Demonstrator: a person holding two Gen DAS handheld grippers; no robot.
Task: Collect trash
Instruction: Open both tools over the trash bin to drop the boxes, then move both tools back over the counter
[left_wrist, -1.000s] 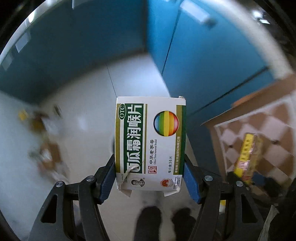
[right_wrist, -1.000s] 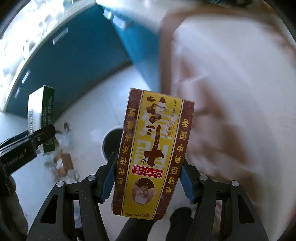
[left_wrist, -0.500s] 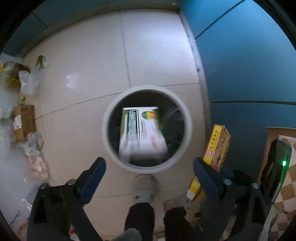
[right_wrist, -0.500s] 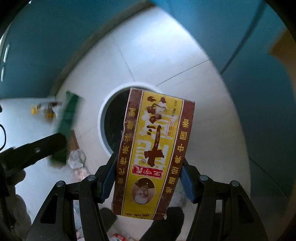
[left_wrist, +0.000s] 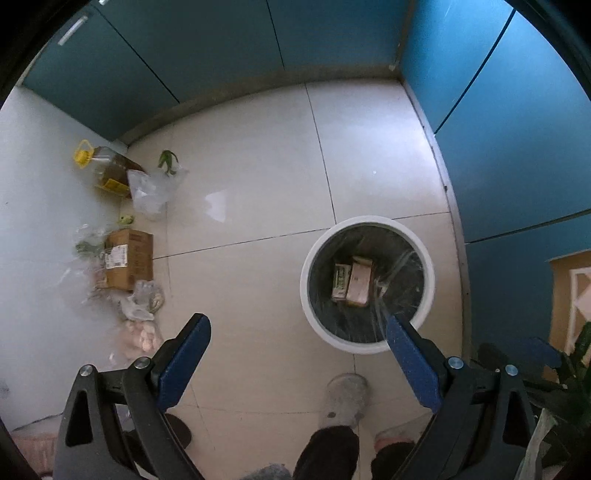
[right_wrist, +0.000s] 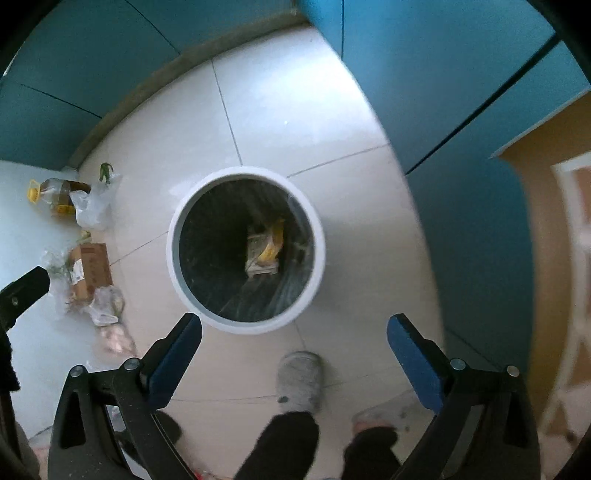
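Note:
A round white-rimmed trash bin (left_wrist: 321, 343) with a dark liner stands on the tiled floor; it also shows in the right wrist view (right_wrist: 173, 273). Two small boxes (left_wrist: 351, 282) lie at its bottom. In the right wrist view a blurred yellow box (right_wrist: 267, 243) shows deep inside the bin. My left gripper (left_wrist: 297, 326) is open and empty, high above the floor just left of the bin. My right gripper (right_wrist: 293, 326) is open and empty, above the bin's near rim.
Blue cabinets (left_wrist: 517, 147) line the back and right. Against the left wall lie an oil bottle (left_wrist: 107, 170), plastic bags (left_wrist: 151, 192), a cardboard box (left_wrist: 127, 258) and food bags (left_wrist: 140, 332). The person's slippered feet (left_wrist: 345, 398) stand by the bin. A plant (left_wrist: 569, 369) is at right.
Both grippers opened. The left let go of the green and white box, the right let go of the yellow box, and both dropped into the bin. The views swung down to the floor.

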